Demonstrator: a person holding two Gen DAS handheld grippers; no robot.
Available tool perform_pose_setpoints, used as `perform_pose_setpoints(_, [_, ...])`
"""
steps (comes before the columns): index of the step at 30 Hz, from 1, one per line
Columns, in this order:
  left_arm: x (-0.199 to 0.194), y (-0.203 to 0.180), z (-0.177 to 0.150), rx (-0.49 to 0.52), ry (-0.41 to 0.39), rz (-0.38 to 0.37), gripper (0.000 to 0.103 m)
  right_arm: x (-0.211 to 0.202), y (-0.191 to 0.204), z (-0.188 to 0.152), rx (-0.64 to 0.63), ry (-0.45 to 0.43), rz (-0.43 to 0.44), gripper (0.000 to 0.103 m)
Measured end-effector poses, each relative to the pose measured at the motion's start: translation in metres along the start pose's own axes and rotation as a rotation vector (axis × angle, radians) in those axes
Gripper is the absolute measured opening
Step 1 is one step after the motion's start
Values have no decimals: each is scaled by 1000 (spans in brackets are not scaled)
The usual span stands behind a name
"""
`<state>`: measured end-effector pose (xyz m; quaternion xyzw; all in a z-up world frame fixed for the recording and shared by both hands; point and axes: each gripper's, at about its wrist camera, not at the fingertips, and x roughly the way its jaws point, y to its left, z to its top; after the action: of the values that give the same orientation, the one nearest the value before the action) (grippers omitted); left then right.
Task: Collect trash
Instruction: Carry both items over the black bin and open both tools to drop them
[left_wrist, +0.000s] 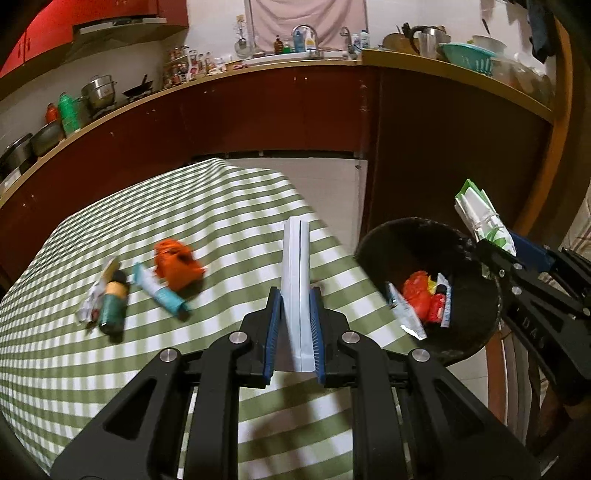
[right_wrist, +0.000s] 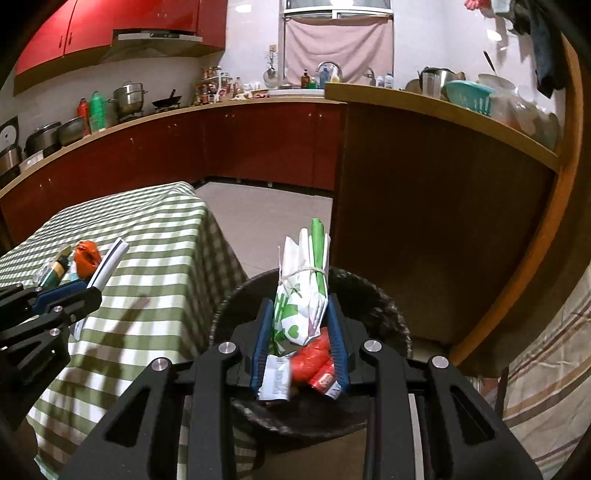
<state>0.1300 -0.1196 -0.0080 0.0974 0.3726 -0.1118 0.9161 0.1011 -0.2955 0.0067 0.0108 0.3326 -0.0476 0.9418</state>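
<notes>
My left gripper (left_wrist: 293, 295) is shut on a flat pale-blue and white box (left_wrist: 294, 273), held above the green checked table (left_wrist: 110, 369) near its right edge. My right gripper (right_wrist: 301, 310) is shut on a tied white-and-green paper bundle (right_wrist: 301, 295), held over the black trash bin (right_wrist: 391, 317). The bin (left_wrist: 476, 325) holds red wrappers (left_wrist: 419, 291) and a tube. On the table lie an orange crumpled bag (left_wrist: 175, 266), a teal tube (left_wrist: 159, 291), a green roll (left_wrist: 112, 306) and a crumpled wrapper (left_wrist: 94, 295).
The bin stands on the floor off the table's right edge. A dark red cabinet run (right_wrist: 258, 140) with a cluttered counter lines the back, and a wooden counter side (right_wrist: 424, 206) rises behind the bin. A striped cloth (right_wrist: 546, 387) hangs at right.
</notes>
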Motion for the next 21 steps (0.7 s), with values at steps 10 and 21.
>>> perform_pose_setpoints(10, [20, -37, 10, 44, 4, -23, 16, 14, -25, 0, 33, 13, -5, 30])
perform_pose_setpoints(21, [36, -61, 20, 75, 16, -27, 16, 24, -40, -4, 63, 23, -1, 30])
